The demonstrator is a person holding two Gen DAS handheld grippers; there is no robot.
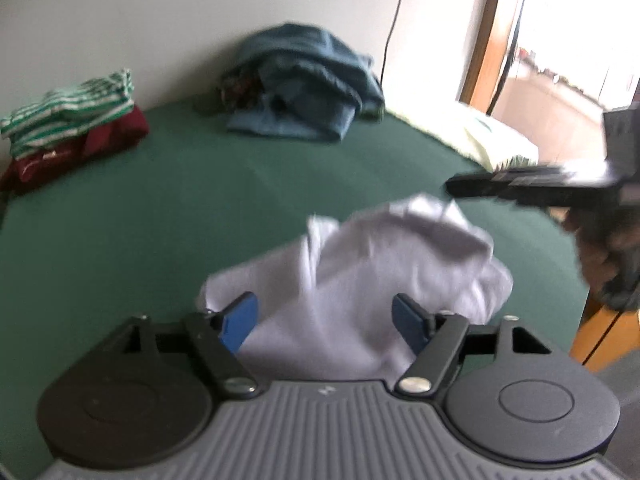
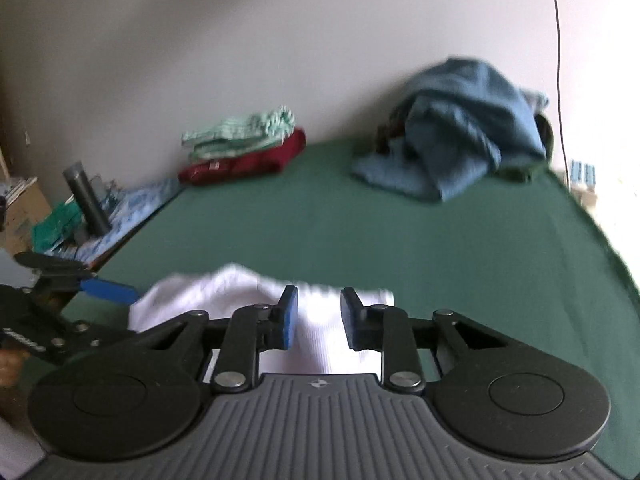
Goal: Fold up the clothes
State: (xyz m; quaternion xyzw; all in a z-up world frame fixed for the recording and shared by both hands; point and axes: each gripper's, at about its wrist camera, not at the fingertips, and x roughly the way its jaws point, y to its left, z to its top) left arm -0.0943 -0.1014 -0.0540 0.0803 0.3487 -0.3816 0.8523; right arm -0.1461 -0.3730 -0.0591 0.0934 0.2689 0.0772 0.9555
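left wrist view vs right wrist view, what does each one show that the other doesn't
Only the left wrist view shows the bright doorway and a pale yellow cloth. Only the right wrist view shows a dark bottle on a cluttered side surface. Both show the white garment, green table cover, blue pile and folded stack.

Lying on the green table [image 2: 360,232] are one white garment [image 1: 360,264], one folded stack of two items, striped shirt [image 1: 68,108] over red shirt [image 1: 80,148], and one blue heap [image 1: 308,88]. Two grippers, left gripper [image 1: 326,322] and right gripper [image 2: 318,316], are showing.
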